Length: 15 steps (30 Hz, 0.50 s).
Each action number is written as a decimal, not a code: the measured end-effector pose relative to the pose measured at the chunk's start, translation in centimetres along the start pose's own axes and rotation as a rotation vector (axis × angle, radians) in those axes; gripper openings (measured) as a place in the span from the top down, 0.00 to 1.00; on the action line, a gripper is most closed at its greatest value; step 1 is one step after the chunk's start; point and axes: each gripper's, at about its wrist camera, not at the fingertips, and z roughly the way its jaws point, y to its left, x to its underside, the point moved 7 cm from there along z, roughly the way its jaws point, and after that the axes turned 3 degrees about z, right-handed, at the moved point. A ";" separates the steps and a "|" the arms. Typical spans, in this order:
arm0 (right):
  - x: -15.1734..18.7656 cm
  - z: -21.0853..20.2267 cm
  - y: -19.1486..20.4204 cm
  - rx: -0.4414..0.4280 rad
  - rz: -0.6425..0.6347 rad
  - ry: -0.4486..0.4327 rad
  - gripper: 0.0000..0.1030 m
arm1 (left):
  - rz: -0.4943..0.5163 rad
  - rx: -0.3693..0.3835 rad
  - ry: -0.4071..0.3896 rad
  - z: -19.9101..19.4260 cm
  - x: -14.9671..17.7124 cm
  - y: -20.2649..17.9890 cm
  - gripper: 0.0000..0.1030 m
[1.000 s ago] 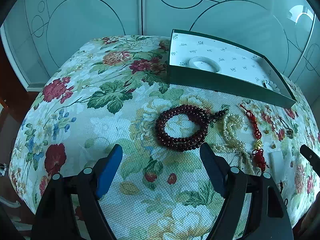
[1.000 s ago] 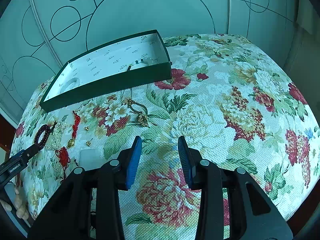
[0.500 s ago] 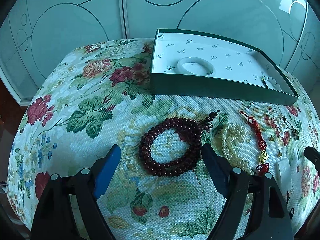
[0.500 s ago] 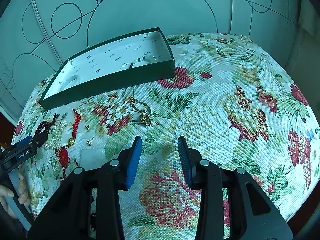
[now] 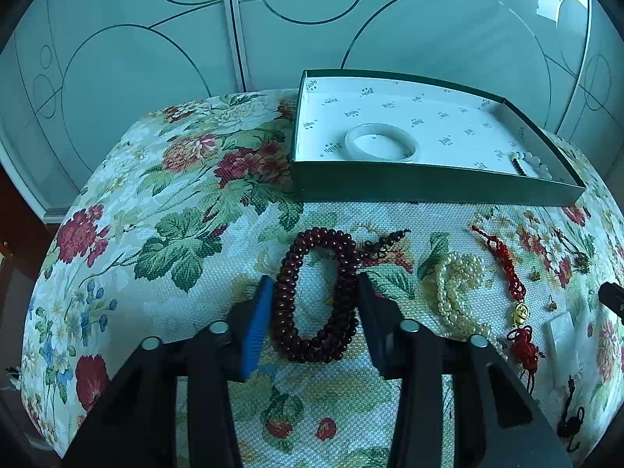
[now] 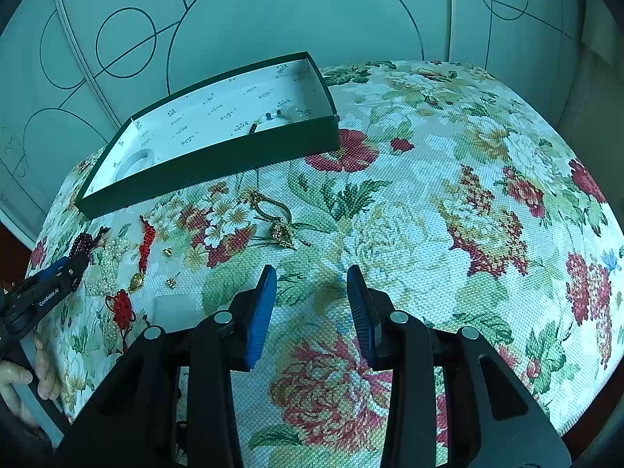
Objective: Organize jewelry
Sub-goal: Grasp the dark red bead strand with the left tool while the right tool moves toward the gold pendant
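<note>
A dark red bead bracelet (image 5: 316,349) lies on the floral cloth, squeezed into a narrow oval. My left gripper (image 5: 315,279) is closing on it, with both blue pads pressed against its sides. Behind it stands the green jewelry box (image 5: 429,189), holding a white bangle (image 5: 380,142) and a small beaded piece (image 5: 530,162). To the bracelet's right lie a pearl necklace (image 5: 458,284) and a red cord charm (image 5: 507,269). My right gripper (image 6: 312,273) hovers part open over bare cloth with nothing between its fingers. A gold necklace (image 6: 279,218) lies just beyond it.
Two small gold earrings (image 6: 167,251) (image 6: 170,281) and a white card (image 6: 175,306) lie left of my right gripper. A person's hand (image 6: 23,374) holds the left gripper (image 6: 58,277) at the left edge. A patterned glass wall stands behind the table.
My left gripper slid forward over the dark red bracelet and its jaws narrowed from wide apart onto it, squeezing the ring into an oval. The right gripper has not moved.
</note>
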 end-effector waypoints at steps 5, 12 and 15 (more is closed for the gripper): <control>-0.1 0.0 0.2 -0.001 -0.004 -0.002 0.64 | -0.026 0.004 -0.004 -0.1 0.1 1.1 0.85; -0.7 0.1 0.6 -0.007 -0.008 -0.010 0.64 | -0.050 0.018 0.002 -0.4 0.2 1.5 0.89; -1.3 0.3 0.8 -0.010 -0.011 -0.013 0.64 | -0.055 0.018 0.003 -0.4 0.2 1.6 0.89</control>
